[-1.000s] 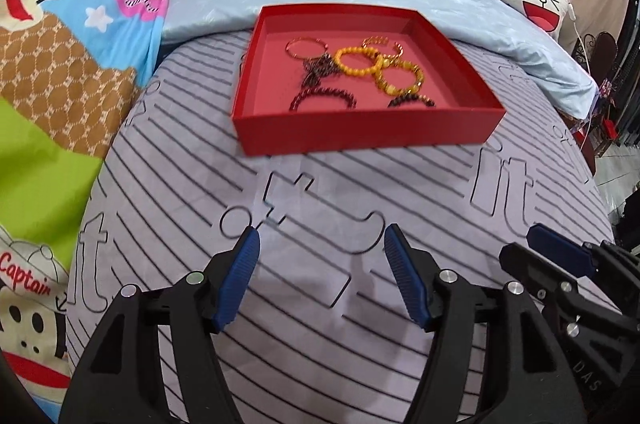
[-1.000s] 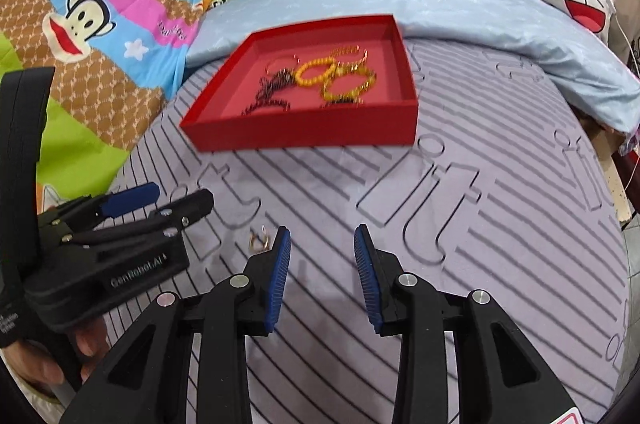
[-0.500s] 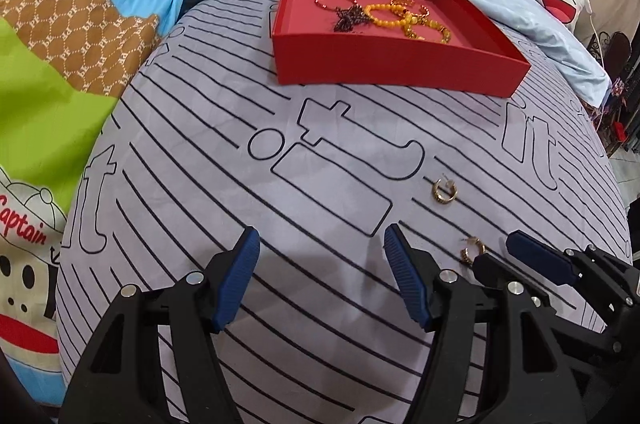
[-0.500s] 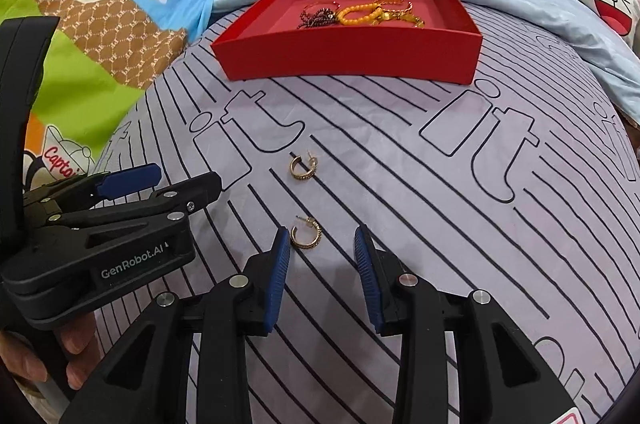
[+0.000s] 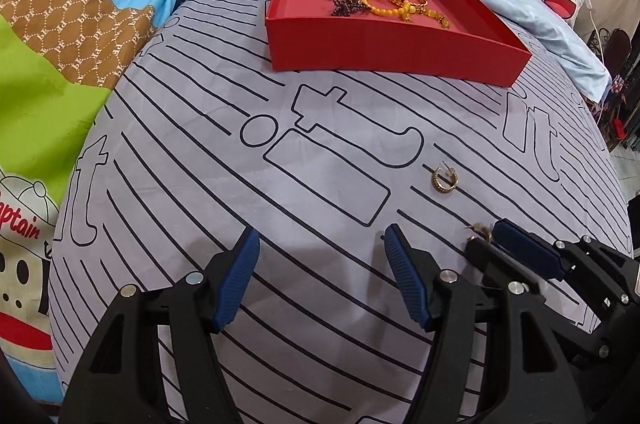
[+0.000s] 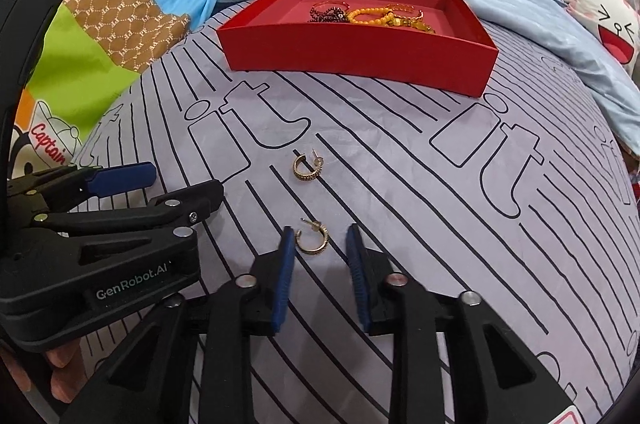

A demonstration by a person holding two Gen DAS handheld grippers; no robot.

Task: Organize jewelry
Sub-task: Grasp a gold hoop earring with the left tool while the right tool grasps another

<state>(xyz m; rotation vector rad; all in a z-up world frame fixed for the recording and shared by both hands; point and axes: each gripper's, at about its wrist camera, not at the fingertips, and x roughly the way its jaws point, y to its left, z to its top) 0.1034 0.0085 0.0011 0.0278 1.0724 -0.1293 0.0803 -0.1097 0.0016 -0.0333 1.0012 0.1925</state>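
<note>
Gold half-hoop earrings number two: the near earring (image 6: 312, 239) lies between the right gripper's (image 6: 318, 244) parted fingers, the far earring (image 6: 307, 166) beyond. The left gripper (image 5: 322, 244) gapes empty. One red rectangular tray (image 6: 360, 58) holds tangled beaded bracelets (image 6: 370, 15).

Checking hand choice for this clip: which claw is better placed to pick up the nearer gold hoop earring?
Right. The right claw is open with the nearer earring lying between its fingertips on the sheet. The left claw is open over bare fabric, off to the side of both earrings.

On the bedsheet (image 6: 420, 192) before me the near earring (image 6: 312, 239) lies between my right gripper's (image 6: 318, 248) fingers; the second earring (image 6: 307, 166) lies behind it, the tray (image 6: 360, 58) with bracelets (image 6: 374, 16) farther behind.
</note>
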